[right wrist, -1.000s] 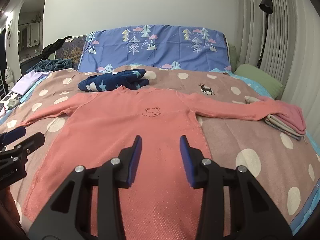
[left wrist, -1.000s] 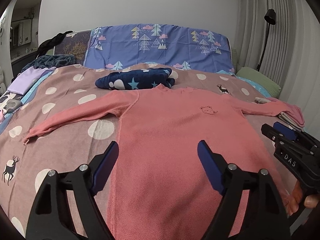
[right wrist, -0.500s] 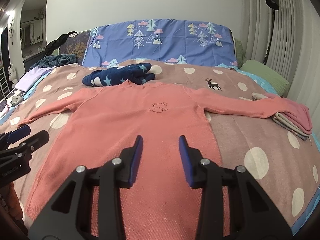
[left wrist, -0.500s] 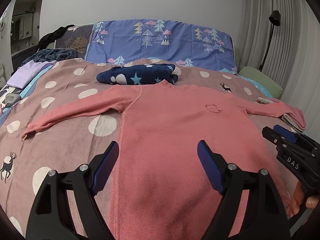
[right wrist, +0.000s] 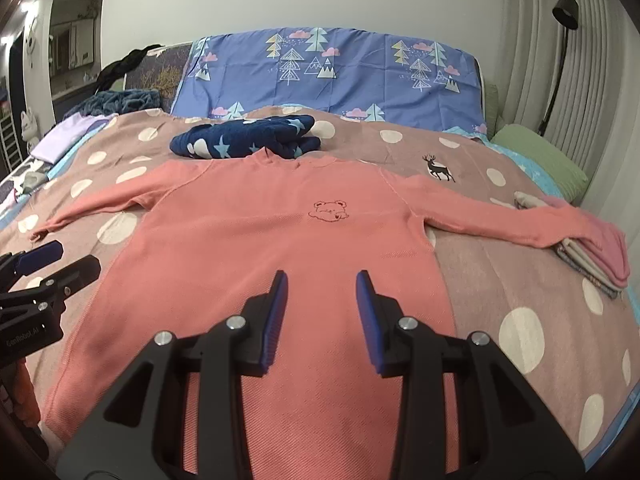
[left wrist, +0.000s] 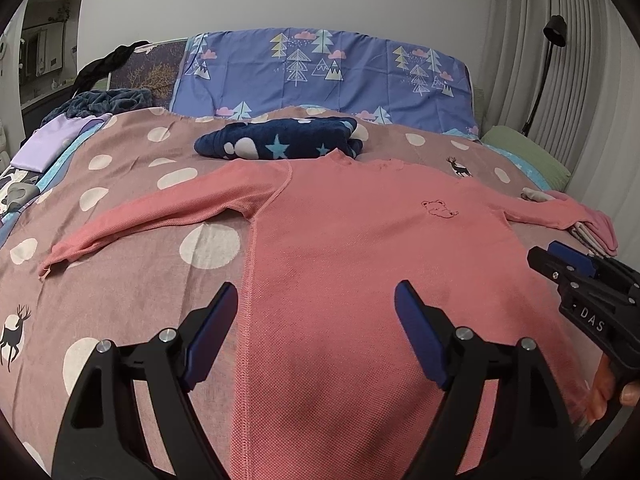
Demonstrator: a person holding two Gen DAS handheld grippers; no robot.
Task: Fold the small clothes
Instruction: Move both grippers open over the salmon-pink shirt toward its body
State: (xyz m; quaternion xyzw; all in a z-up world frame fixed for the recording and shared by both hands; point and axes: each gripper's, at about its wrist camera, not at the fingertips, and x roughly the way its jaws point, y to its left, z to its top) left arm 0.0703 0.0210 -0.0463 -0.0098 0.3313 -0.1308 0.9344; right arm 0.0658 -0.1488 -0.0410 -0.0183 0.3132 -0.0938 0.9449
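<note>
Both cameras have edged nearer the flat, spread pink shirt [left wrist: 360, 280].

Right gripper [left wrist: 568, 264], side of its black body, left wrist view: "DAS"
Left gripper [right wrist: 60, 260], side of its black body, right wrist view: "GenRobot.AI", faint and small
Elsewhere: no readable text

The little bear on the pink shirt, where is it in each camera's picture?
Left wrist view: the bear sits right of middle on the pink shirt.
Right wrist view: the bear sits near the middle.
Shared landmark: the blue star blanket behind the collar.
</note>
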